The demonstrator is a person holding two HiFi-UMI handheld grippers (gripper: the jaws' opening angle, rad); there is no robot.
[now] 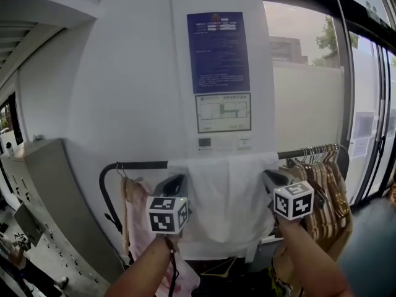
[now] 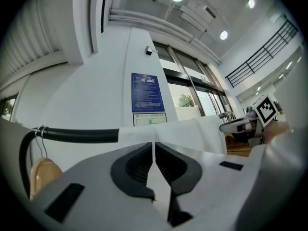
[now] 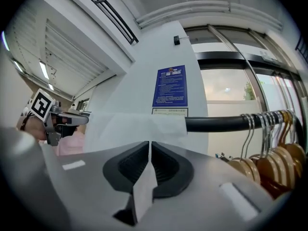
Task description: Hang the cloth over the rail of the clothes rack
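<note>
- White wall fills the background of the head view, with a blue notice at upper center and glass doors along the right edge.
- Across the middle of that frame runs the black rail of the clothes rack.
- At center, the white cloth lies draped over the rail and hangs down on the near side.
- Left tool is closed tight on the cloth's left edge, with a strip of fabric pinched between its jaws.
- Right tool is clamped on the cloth's right edge, with a fold of fabric between its jaws.
- Wooden hangers crowd the rail at the right, and 1 pink garment hangs at lower left.
</note>
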